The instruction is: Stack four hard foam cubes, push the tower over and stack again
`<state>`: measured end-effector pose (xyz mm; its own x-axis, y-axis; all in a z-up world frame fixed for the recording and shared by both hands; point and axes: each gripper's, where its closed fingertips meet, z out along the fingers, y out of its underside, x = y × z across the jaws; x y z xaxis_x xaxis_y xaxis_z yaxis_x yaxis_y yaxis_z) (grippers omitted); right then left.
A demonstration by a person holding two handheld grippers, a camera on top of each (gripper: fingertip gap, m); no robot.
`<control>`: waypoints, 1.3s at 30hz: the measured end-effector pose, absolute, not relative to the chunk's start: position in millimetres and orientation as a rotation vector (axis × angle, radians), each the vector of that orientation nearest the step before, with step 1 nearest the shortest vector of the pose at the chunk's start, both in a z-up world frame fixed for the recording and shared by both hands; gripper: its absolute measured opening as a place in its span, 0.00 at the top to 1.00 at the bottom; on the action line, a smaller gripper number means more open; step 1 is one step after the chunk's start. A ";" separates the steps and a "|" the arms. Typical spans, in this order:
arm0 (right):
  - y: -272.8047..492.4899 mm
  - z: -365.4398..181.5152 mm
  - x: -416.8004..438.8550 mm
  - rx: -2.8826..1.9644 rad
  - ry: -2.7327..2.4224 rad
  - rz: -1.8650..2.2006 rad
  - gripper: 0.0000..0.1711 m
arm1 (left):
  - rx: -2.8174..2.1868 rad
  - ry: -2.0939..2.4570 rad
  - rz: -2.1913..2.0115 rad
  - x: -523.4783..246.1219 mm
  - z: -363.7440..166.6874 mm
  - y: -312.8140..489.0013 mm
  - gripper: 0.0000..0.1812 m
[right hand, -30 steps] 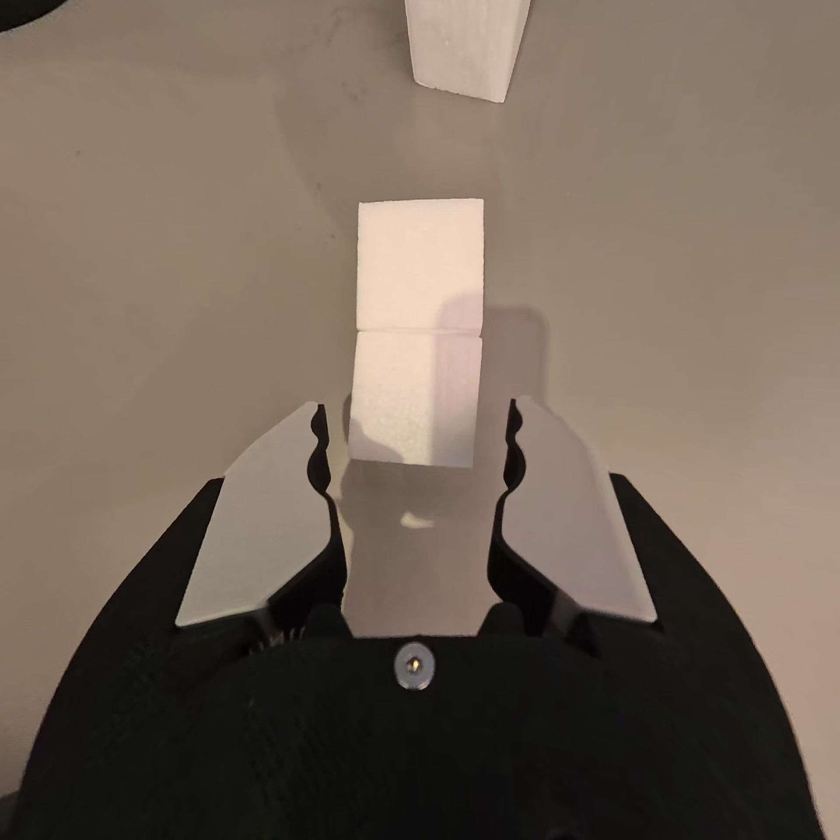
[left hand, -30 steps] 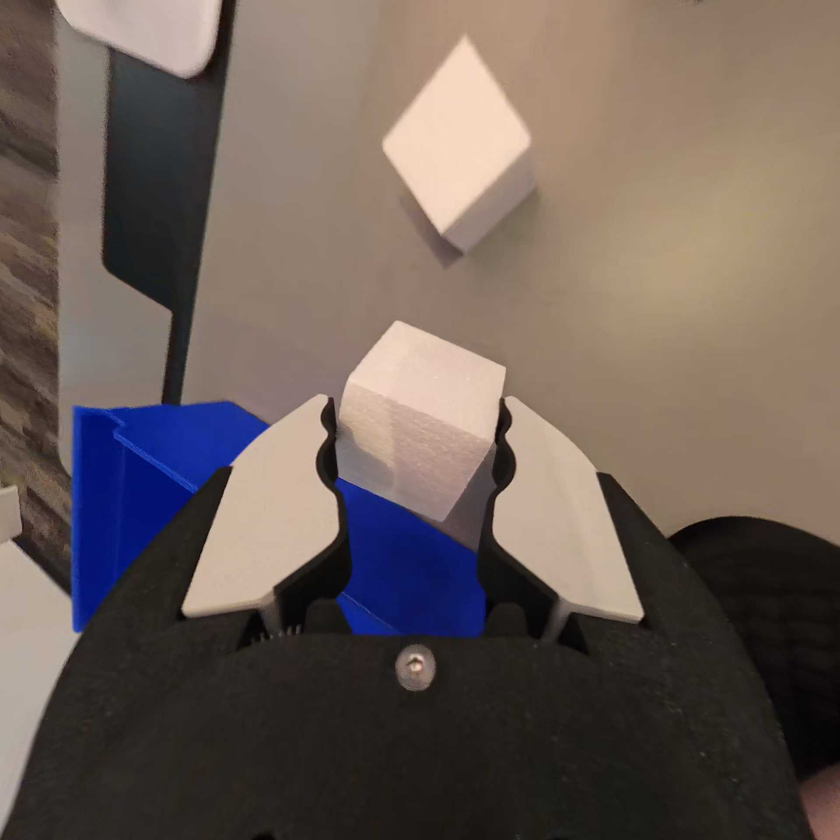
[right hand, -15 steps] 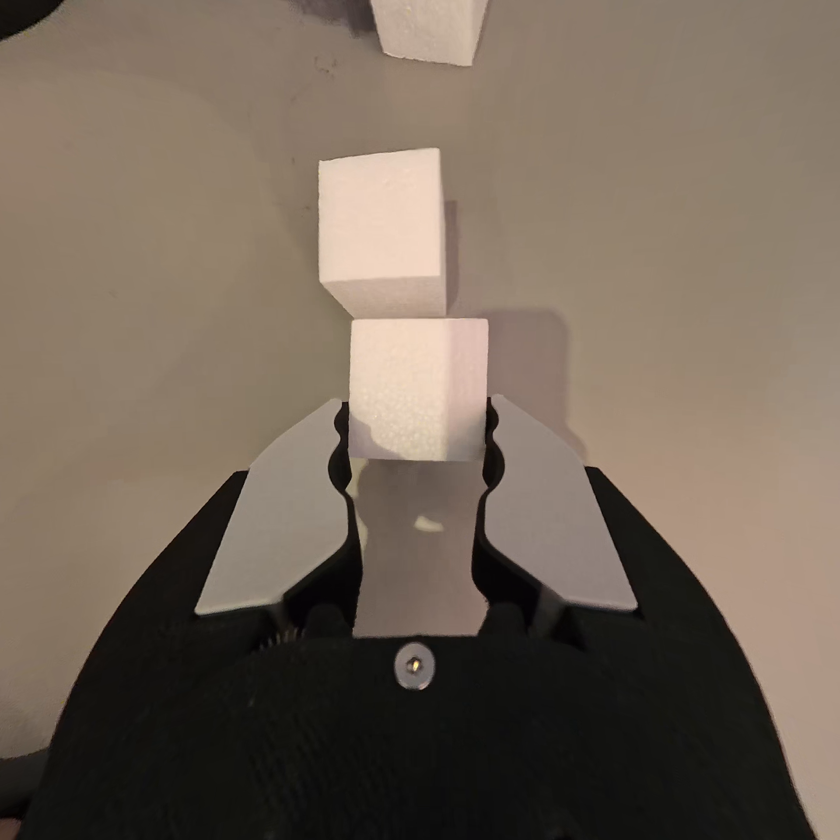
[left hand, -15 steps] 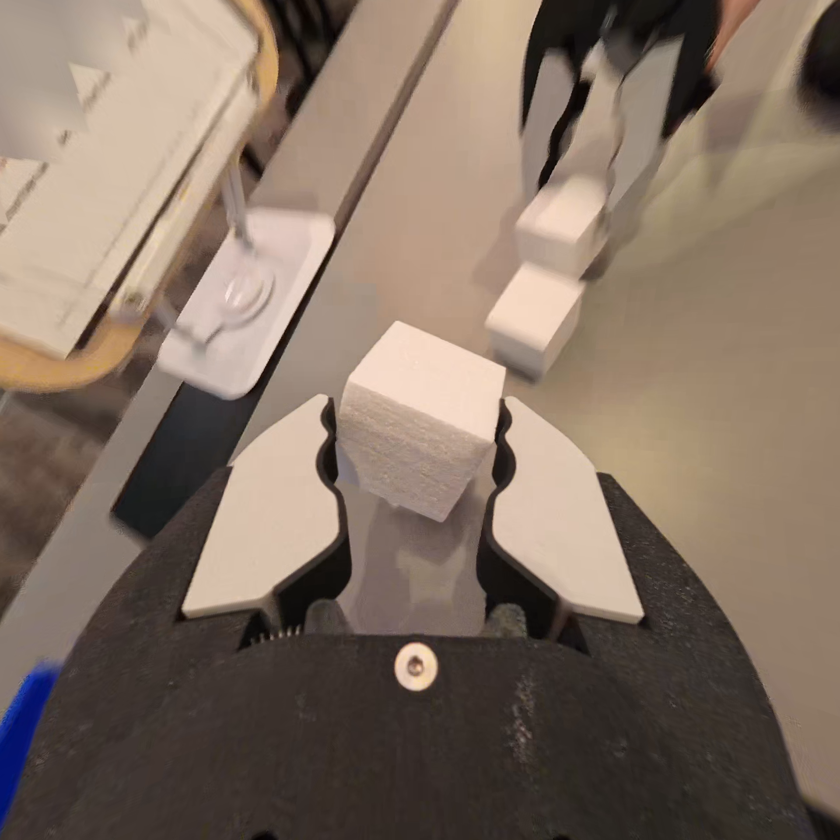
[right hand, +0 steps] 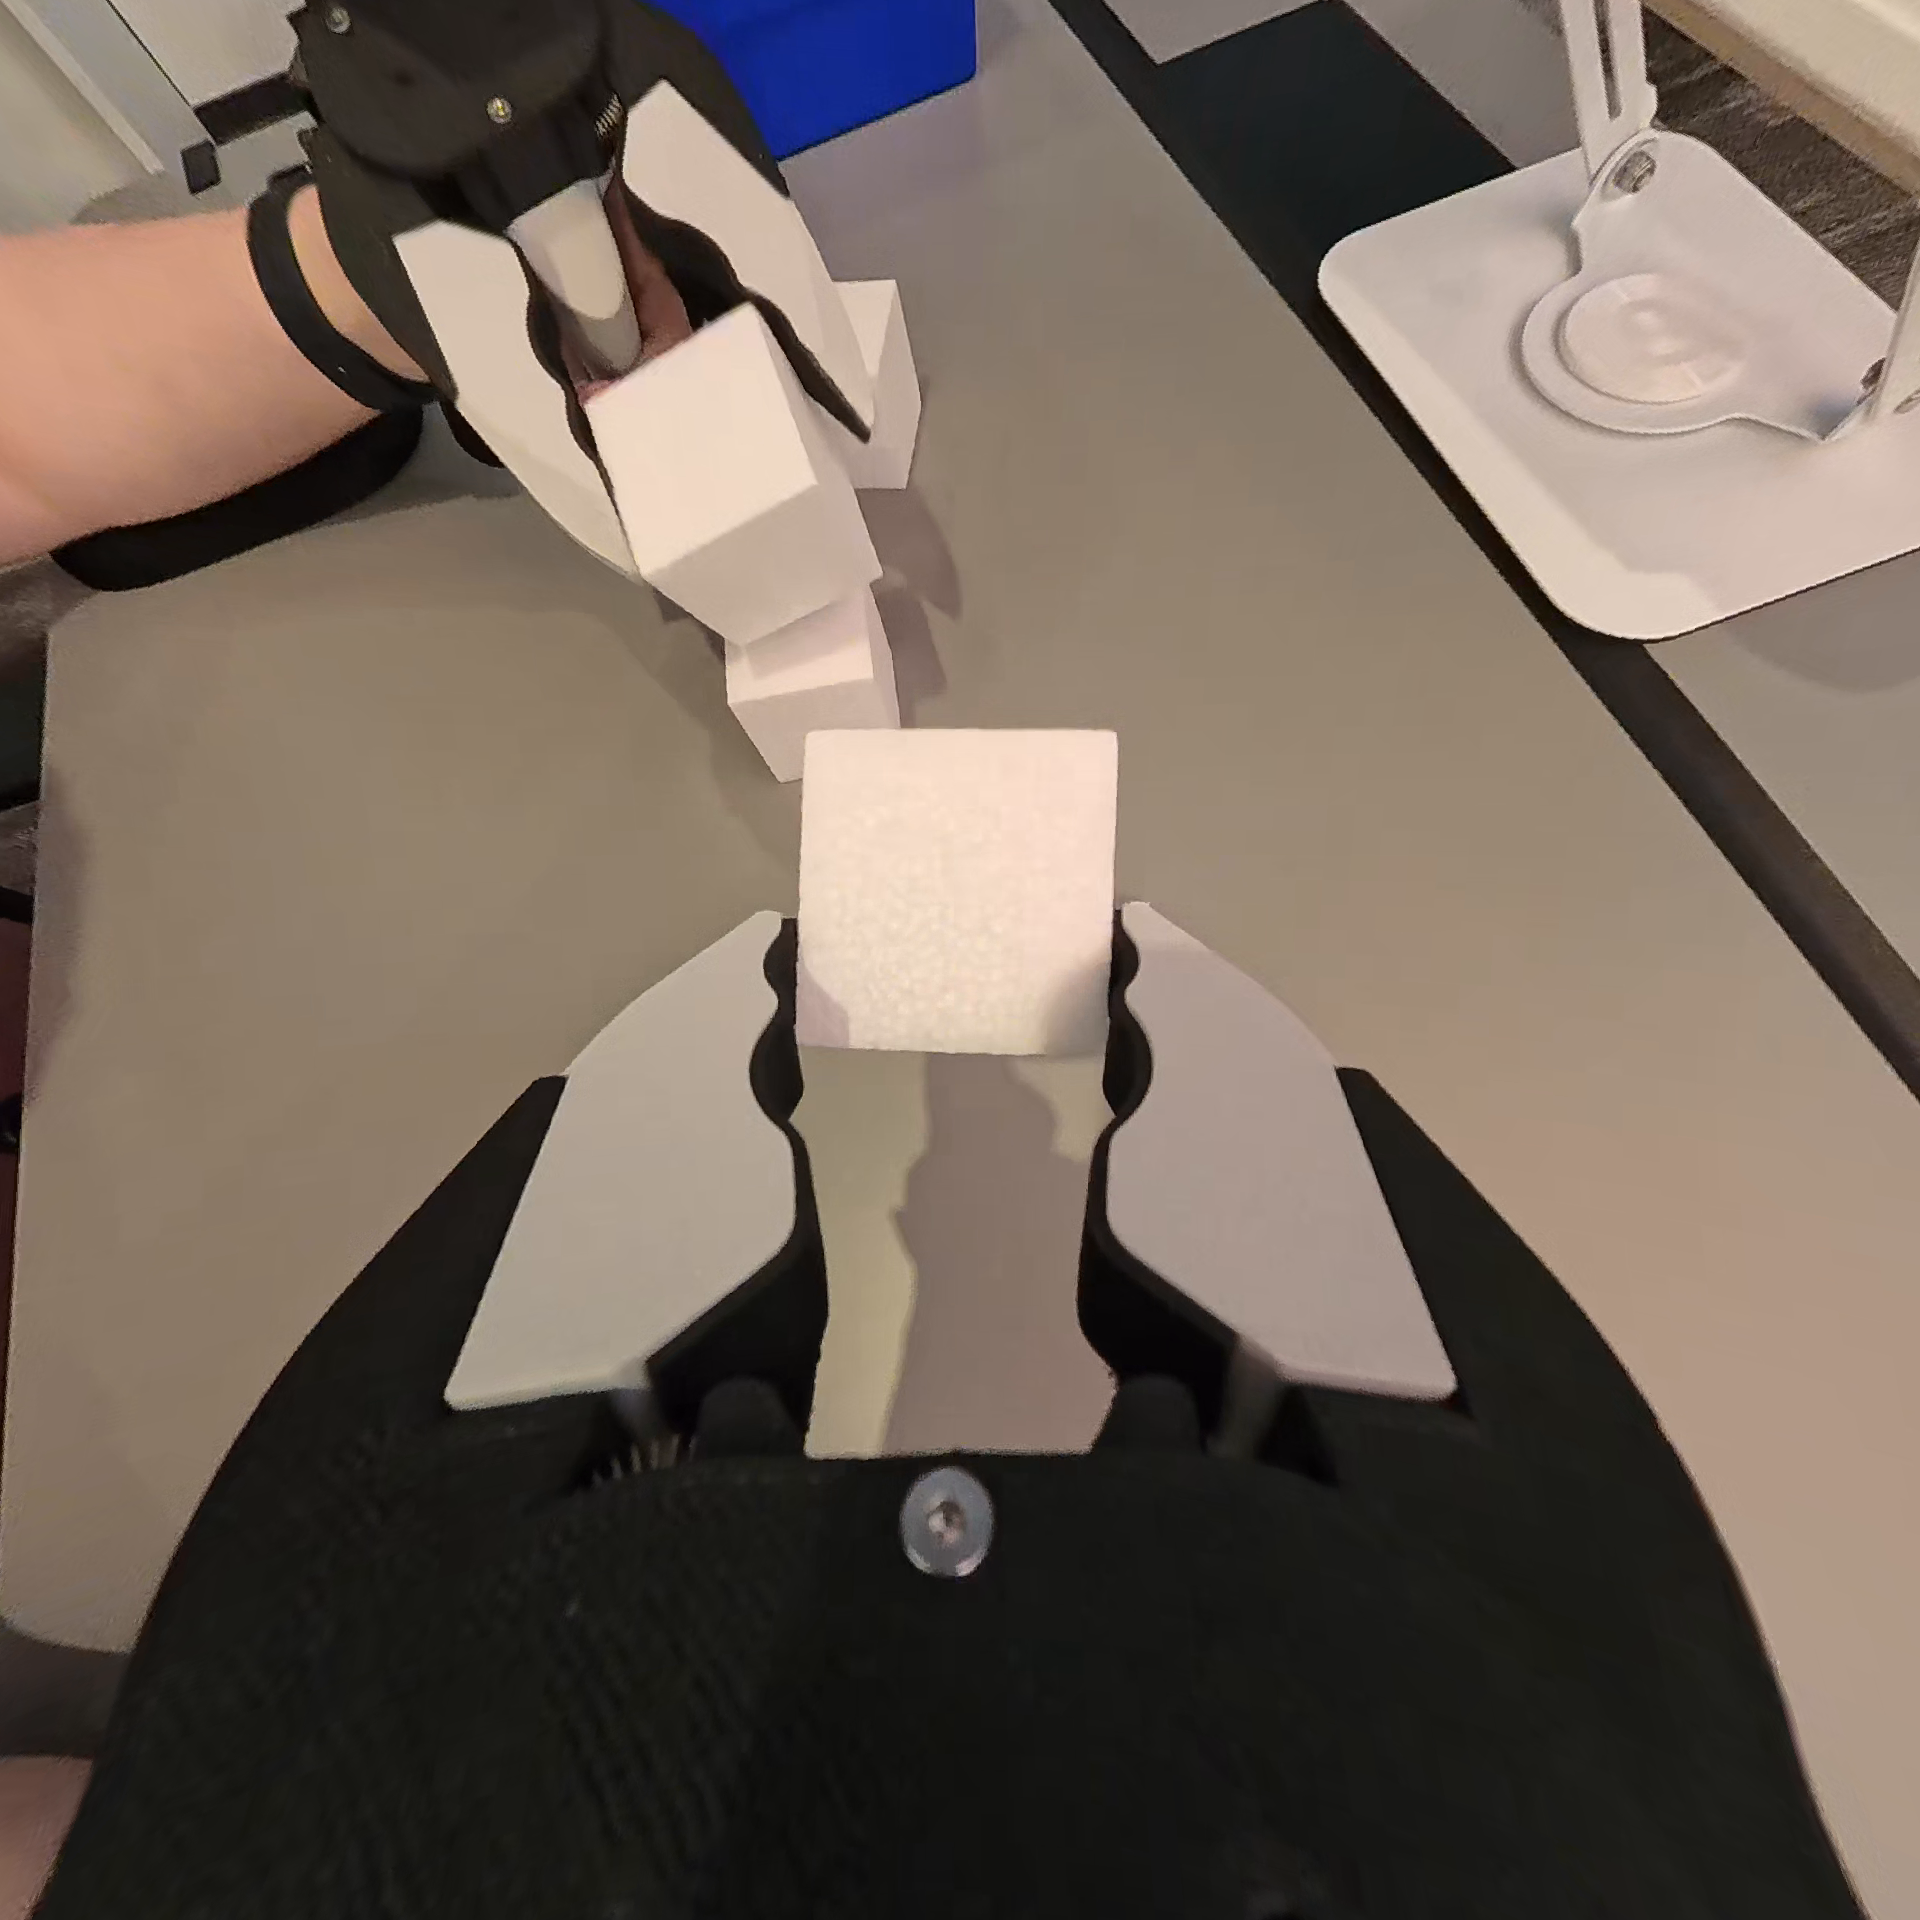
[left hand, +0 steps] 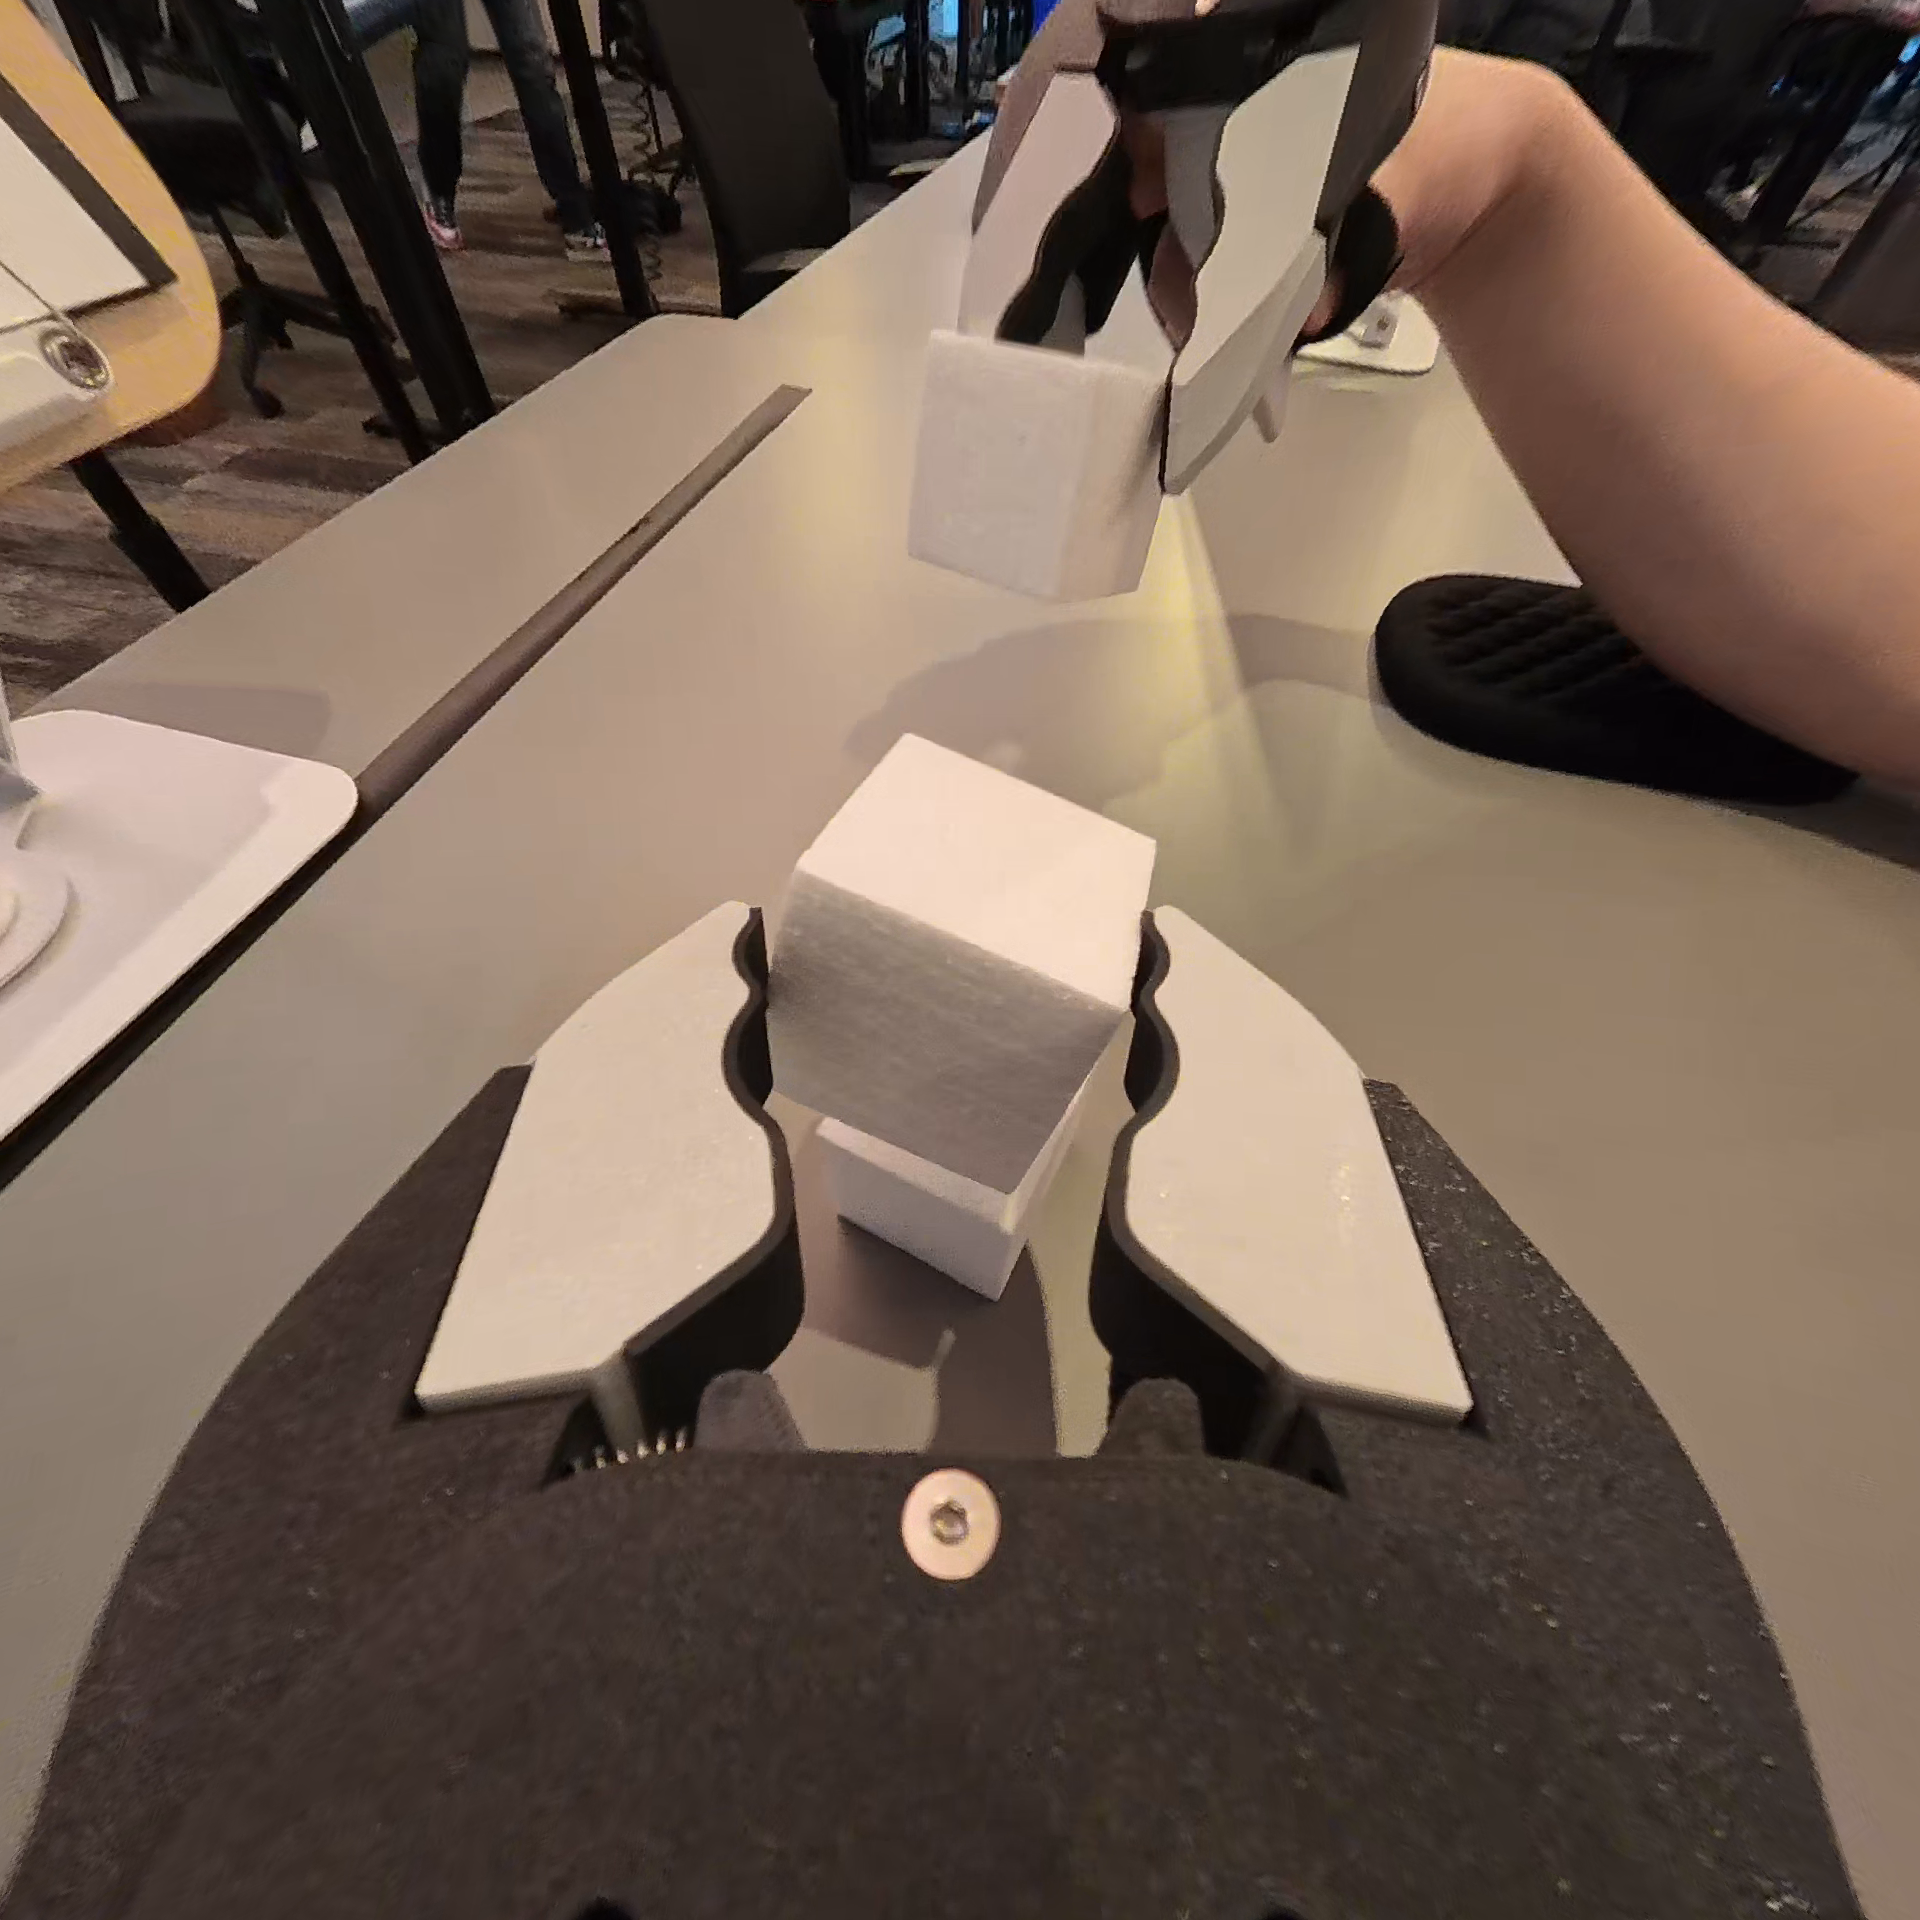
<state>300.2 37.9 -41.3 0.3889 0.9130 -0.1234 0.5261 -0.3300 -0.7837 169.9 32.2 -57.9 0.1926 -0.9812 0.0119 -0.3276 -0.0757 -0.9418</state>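
My left gripper (left hand: 948,935) is shut on a white foam cube (left hand: 966,977) and holds it directly over a second cube (left hand: 925,1216) that stands on the grey table. I cannot tell whether the two touch. In the right wrist view the left gripper (right hand: 727,488) holds its cube (right hand: 727,468) above that lower cube (right hand: 821,686), and a further cube (right hand: 888,384) stands behind. My right gripper (right hand: 951,925) is shut on another cube (right hand: 956,883), held in the air. It also shows in the left wrist view (left hand: 1070,416) with its cube (left hand: 1029,478).
A white stand base (right hand: 1662,499) sits on the neighbouring table, past a dark gap (left hand: 582,582); it also shows in the left wrist view (left hand: 156,831). A black pad (left hand: 1579,696) lies under a person's forearm (left hand: 1662,436). A blue bin (right hand: 862,62) stands at the far end.
My left gripper has swung round with its cube to above the standing cube. My right gripper has shut on a cube and lifted it off the table.
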 end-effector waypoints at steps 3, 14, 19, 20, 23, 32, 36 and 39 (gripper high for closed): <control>37.9 -47.7 297.1 -2.008 -1.263 0.728 0.67 | -1.583 1.286 -0.952 169.8 -59.3 31.1 0.63; 36.5 -60.7 288.7 -2.041 -1.327 0.696 0.67 | -1.606 1.341 -0.948 175.0 -76.2 28.9 0.63; 36.4 -60.1 287.8 -2.038 -1.329 0.701 0.67 | -1.632 1.341 -0.979 173.2 -81.2 28.2 0.63; 36.5 -59.8 287.4 -2.037 -1.329 0.700 0.67 | -1.634 1.341 -0.994 173.2 -81.2 27.1 0.63; 36.6 -53.3 282.2 -2.011 -1.323 0.708 0.67 | -1.615 1.322 -1.027 172.2 -73.5 25.6 0.60; 20.4 -2.6 188.1 -1.782 -1.343 0.829 0.67 | -1.588 1.230 -0.951 110.1 -2.8 42.0 0.60; 21.5 -22.2 171.0 -1.816 -1.534 0.709 0.66 | -1.783 1.132 -0.737 59.5 1.9 69.0 0.67; 19.1 -27.8 166.0 -1.830 -1.645 0.735 0.67 | -1.837 1.080 -0.633 35.7 7.4 77.8 0.65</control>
